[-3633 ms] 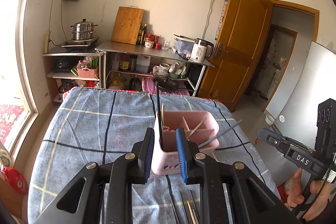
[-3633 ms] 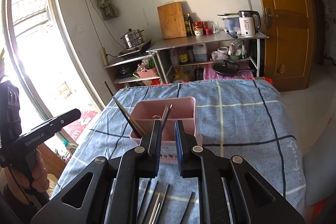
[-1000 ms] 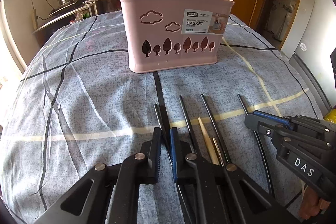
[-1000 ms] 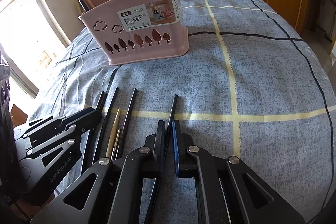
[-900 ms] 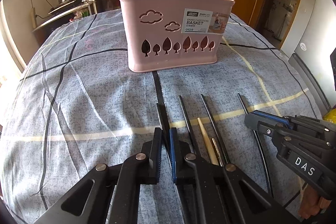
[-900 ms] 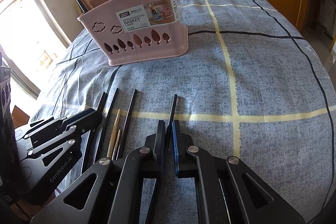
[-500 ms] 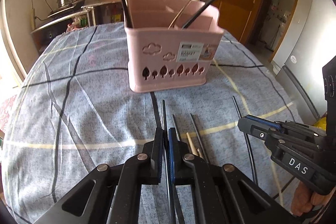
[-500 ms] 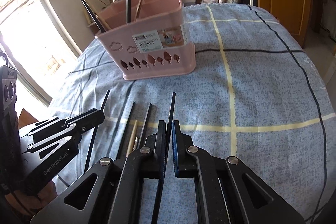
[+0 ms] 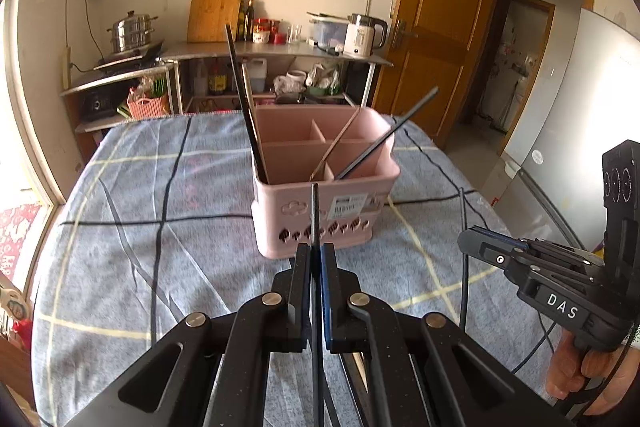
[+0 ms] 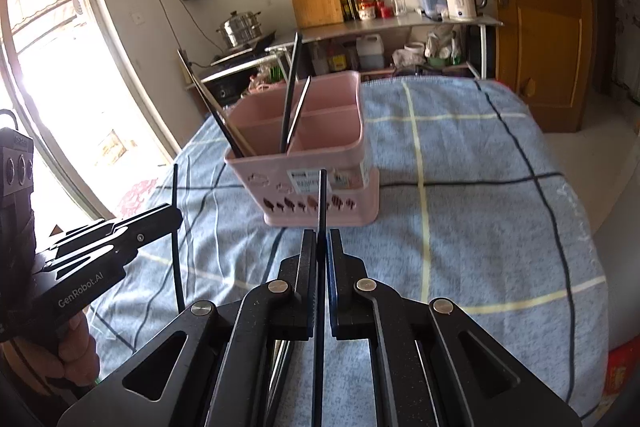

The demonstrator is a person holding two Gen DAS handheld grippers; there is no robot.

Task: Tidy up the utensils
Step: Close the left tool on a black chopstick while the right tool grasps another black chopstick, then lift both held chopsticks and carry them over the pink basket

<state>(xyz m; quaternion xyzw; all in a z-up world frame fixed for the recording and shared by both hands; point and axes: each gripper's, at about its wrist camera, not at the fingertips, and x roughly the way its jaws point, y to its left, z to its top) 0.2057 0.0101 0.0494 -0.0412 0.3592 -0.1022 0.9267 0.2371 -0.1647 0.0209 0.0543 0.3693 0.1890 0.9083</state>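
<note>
A pink compartment basket (image 9: 352,183) stands on the blue checked cloth (image 9: 160,227), with black chopsticks (image 9: 244,107) and a thin metal one leaning inside. My left gripper (image 9: 315,251) is shut on a black chopstick (image 9: 315,203) that points at the basket front, lifted off the cloth. My right gripper (image 10: 321,237) is shut on another black chopstick (image 10: 322,195), also raised in front of the basket (image 10: 320,155). Each gripper shows in the other's view: the right gripper (image 9: 520,259) and the left gripper (image 10: 120,231), each with its chopstick upright. More utensils lie under the fingers, mostly hidden.
Behind the table stands a metal shelf (image 9: 280,51) with a kettle (image 9: 362,35), a cutting board (image 9: 216,7), bottles and a steamer pot (image 9: 132,31). A wooden door (image 9: 436,27) is at the right, a bright window (image 10: 52,67) at the left. The cloth drops off at the table's edges.
Both grippers have risen from the cloth, each carrying its black chopstick up with it. The basket now sits lower in both views and its inside shows.
</note>
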